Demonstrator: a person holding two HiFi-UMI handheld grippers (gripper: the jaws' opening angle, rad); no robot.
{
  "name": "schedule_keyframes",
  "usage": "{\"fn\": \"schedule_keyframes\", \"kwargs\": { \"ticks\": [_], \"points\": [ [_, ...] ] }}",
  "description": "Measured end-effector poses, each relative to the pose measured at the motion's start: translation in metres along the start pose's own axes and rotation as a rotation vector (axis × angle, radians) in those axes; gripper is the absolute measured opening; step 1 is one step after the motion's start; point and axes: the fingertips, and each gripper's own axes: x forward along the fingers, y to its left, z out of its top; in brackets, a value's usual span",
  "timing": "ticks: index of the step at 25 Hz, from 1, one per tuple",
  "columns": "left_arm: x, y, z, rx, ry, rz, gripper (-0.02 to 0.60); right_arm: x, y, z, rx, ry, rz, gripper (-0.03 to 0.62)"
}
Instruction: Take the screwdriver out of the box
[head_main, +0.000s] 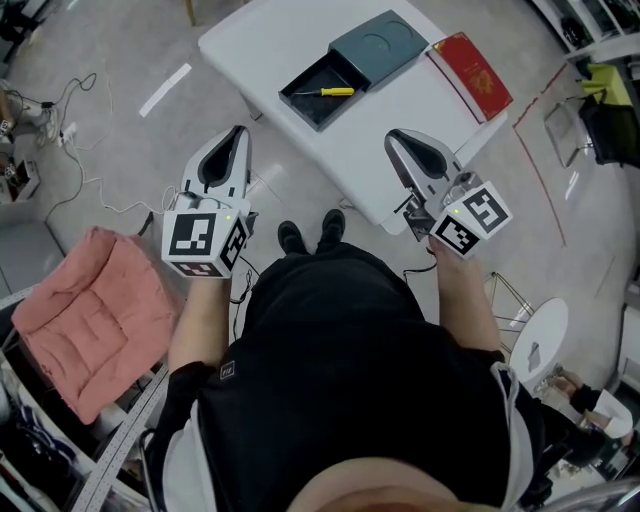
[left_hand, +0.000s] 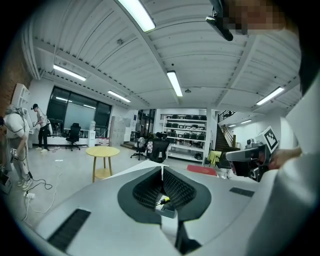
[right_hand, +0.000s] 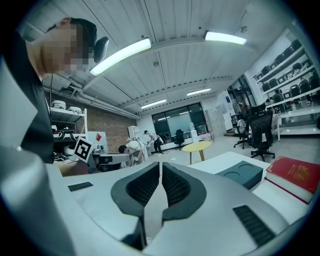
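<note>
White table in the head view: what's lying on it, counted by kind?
Open box: 1
Lid: 1
Yellow-handled screwdriver, inside the box: 1
Red book: 1
Total: 4

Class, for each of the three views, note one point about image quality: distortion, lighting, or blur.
Head view: evenly lit and sharp, the yellow screwdriver crisp in the box. Left gripper view: fisheye bends the ceiling light, corners vignette dark. Right gripper view: same fisheye curve, the light strip glares.
</note>
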Motion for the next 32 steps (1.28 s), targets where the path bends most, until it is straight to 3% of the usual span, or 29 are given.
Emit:
{"fn": "schedule_keyframes", "kwargs": {
  "ticks": [5,13,19,32],
  "points": [
    [0.018,-0.006,-0.002,-0.024,0.022,0.059,0.025,-0.010,-0.039,-0.005,0.038,0.006,-0.003,0.032],
    [0.039,-0.016,-0.003,-0.011,0.031,0.109,0.025,-0.004,-0.070,-0.010,-0.017,0.091,0.058,0.032],
    [0.058,-0.006,-0.011,-0.001,0.054,0.094,0.025,0.031,-0.086,-0.017,-0.033,0.180,0.066,0.033],
    [0.110,0.045,-0.028,-0.064,0.075,0.025,0.025,0.123,-0.109,-0.047,-0.101,0.374,0.108,0.034]
  ]
}}
